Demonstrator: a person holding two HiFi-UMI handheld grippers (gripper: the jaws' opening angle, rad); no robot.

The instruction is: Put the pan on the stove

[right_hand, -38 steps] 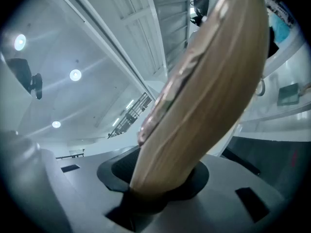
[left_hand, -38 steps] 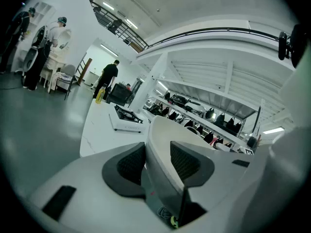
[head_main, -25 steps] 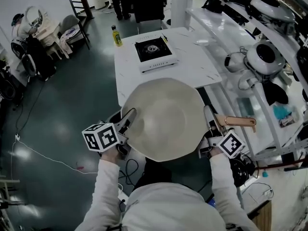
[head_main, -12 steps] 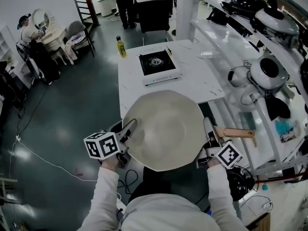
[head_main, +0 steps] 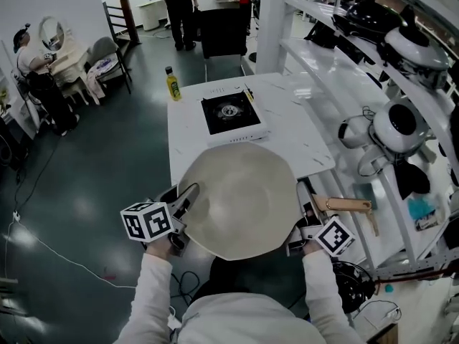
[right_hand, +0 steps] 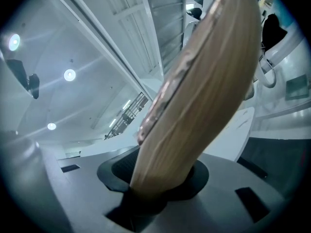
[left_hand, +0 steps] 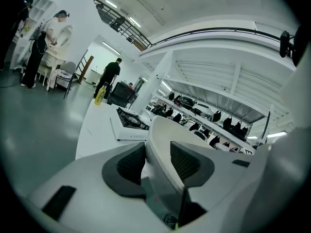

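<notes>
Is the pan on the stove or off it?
Off: the round cream pan is held short of the black-topped white stove, which stands bare.

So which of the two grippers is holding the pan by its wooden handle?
The right gripper: it clamps the wooden handle, while the left gripper pinches the pale rim of the pan instead.

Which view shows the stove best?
The head view: the whole stove from above, burner showing, on the table. The left gripper view catches it small and side-on past the pan. The right gripper view misses it.
</notes>
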